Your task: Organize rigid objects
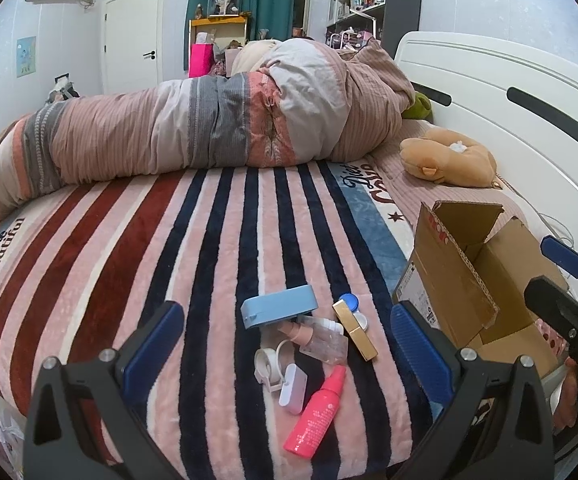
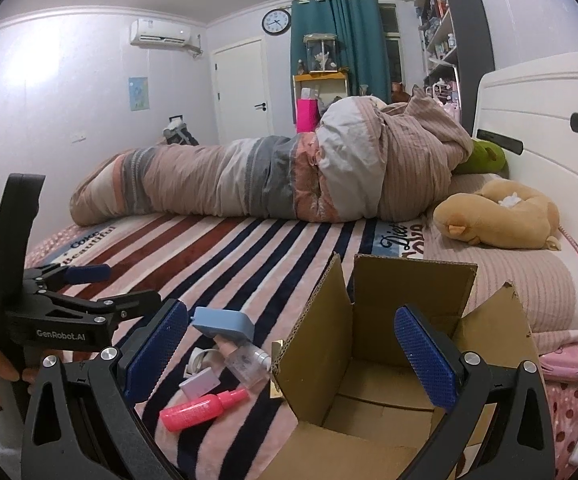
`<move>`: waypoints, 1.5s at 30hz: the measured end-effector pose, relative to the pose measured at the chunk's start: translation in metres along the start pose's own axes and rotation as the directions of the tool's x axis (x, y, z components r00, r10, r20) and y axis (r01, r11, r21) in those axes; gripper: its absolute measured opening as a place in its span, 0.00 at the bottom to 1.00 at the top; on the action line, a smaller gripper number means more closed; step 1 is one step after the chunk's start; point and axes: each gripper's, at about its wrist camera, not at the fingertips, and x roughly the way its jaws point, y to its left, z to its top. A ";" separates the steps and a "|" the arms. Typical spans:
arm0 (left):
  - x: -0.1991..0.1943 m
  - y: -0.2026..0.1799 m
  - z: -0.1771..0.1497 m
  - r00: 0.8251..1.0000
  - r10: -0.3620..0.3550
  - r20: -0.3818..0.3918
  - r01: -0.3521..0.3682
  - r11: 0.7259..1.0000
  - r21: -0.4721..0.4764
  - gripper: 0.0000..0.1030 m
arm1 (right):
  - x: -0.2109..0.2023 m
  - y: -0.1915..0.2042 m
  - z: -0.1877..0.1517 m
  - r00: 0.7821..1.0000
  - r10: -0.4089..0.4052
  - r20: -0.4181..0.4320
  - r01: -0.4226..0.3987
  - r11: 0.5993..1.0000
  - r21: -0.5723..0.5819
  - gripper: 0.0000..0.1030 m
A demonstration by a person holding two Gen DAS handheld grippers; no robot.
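Observation:
Small items lie in a heap on the striped blanket: a light blue case, a gold rectangular tube, a blue-capped lens case, a clear bottle, a white strap piece, a pale lilac case and a pink spray bottle. My left gripper is open around the heap, holding nothing. An open cardboard box stands right of the heap. My right gripper is open and empty over the box's near left wall. The pink bottle and blue case show left of the box.
A rolled striped duvet lies across the far side of the bed. A tan plush toy and a green one sit by the white headboard. The left gripper's body shows at the right view's left edge.

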 end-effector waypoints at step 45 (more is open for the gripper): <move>0.003 0.027 -0.004 1.000 -0.015 0.020 0.015 1.000 -0.003 1.00 | -0.015 0.019 0.001 0.996 -0.055 0.065 0.055 0.998 -0.001 0.68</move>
